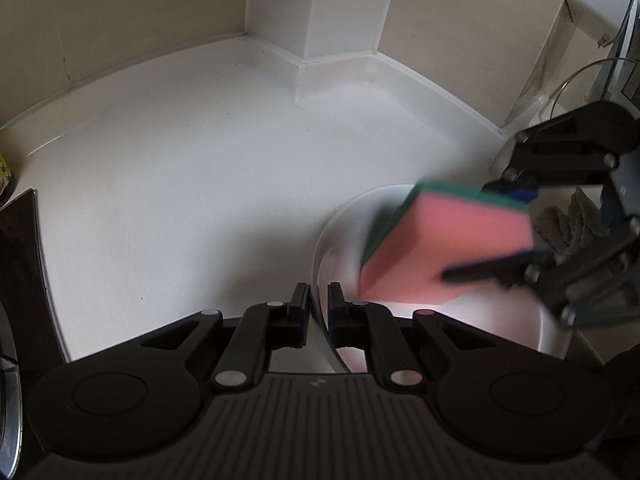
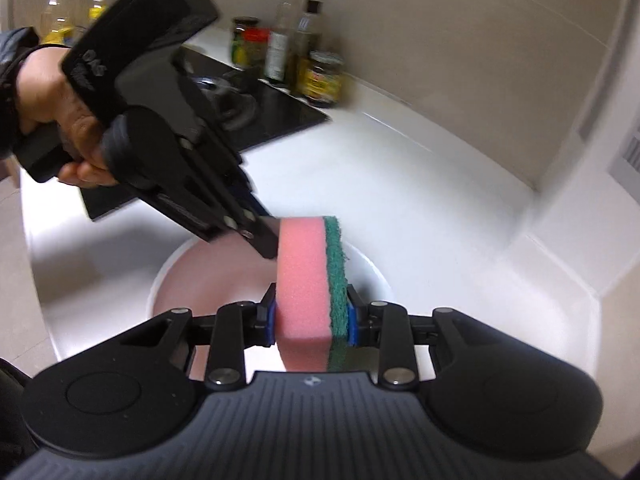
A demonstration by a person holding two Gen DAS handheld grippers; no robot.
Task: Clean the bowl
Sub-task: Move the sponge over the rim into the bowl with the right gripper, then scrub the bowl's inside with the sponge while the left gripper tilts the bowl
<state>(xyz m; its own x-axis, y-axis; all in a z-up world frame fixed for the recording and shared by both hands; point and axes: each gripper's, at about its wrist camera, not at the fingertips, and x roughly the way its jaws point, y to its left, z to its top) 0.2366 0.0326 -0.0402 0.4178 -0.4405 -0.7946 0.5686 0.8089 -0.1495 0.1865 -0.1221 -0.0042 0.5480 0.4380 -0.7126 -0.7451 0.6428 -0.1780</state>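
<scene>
A white bowl (image 1: 340,240) sits tilted on the white counter (image 1: 180,160). My left gripper (image 1: 318,304) is shut on its near rim, one finger inside the bowl and one outside. In the right wrist view a hand (image 2: 52,92) holds that left gripper (image 2: 268,244), which reaches down to the bowl's (image 2: 372,272) far rim. My right gripper (image 2: 310,320) is shut on a pink sponge (image 2: 304,272) with a green scouring layer, held upright over the bowl's inside. From the left, the sponge (image 1: 448,248) and right gripper (image 1: 496,232) look blurred above the bowl.
A black cooktop (image 2: 280,112) lies behind the bowl, with several bottles and jars (image 2: 304,60) along the wall. A square wall post (image 1: 320,20) juts into the counter's back corner. A grey cloth (image 1: 568,224) and a wire rack (image 1: 580,76) stand at the right.
</scene>
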